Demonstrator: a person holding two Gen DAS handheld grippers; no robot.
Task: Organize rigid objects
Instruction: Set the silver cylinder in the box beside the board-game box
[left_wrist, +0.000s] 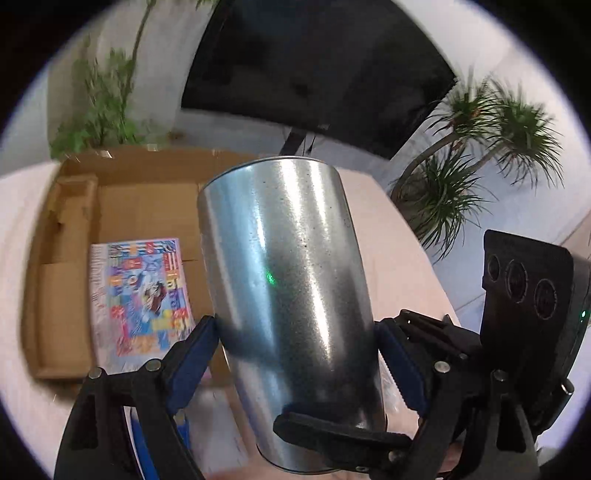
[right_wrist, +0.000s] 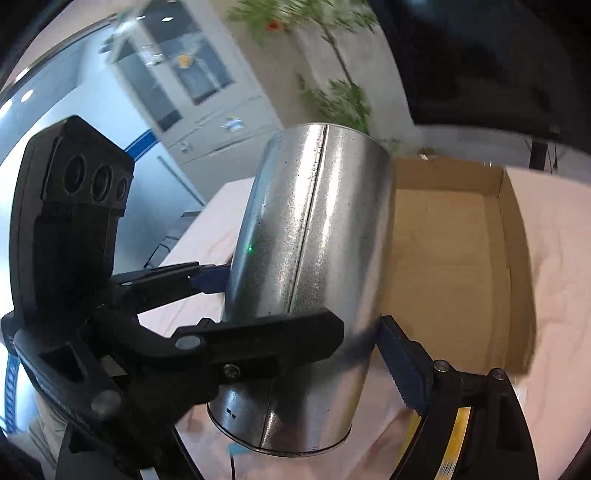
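One metal cup (left_wrist: 291, 295), tapered, is held above the table (left_wrist: 399, 251) between both grippers. Its long axis tilts away from the cameras, wide open end toward 12 o'clock, narrow closed base toward 6 o'clock. The left gripper (left_wrist: 295, 354) clamps it low on the body; the right gripper (right_wrist: 303, 302) clamps it likewise from the other side. One cardboard box (left_wrist: 74, 236) lies at 9 o'clock in the left view, holding one colourful booklet (left_wrist: 142, 299).

Shiny, speckled metal bucket (left_wrist: 291, 295) with a welded seam; matt brown cardboard box (left_wrist: 144, 206); glossy printed paper booklet (left_wrist: 142, 295); pale cloth-covered bench (right_wrist: 557, 258).
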